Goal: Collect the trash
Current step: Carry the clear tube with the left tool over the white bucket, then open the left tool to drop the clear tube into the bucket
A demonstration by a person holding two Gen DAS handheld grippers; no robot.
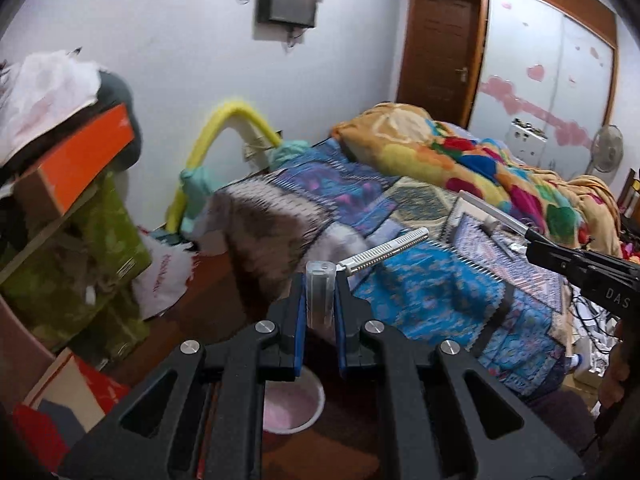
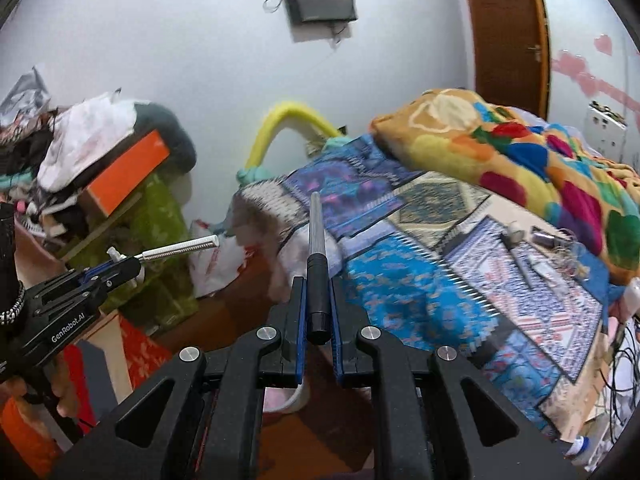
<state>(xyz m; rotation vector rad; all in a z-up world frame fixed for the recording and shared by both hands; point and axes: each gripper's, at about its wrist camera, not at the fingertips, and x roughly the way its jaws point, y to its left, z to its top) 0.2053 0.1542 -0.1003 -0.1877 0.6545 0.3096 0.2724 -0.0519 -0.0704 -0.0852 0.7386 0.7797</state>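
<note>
With 2 tongs point(image 1: 320, 300) point(image 2: 318, 304), 2 rods point(image 1: 384, 250) point(image 2: 316, 232)

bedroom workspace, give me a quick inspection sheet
surface: bed under a blue patchwork bedspread, bright multicoloured blanket heaped at its far end
job's things: left gripper shut on a clear plastic handle with a white ribbed bar; right gripper shut on a black-handled silver rod
clutter: orange box on a green fabric pile; small items on the bedspread
grippers: both shut
cables: black tangle beside the bed
surroundings: brown door, white bowl on the floor
</note>
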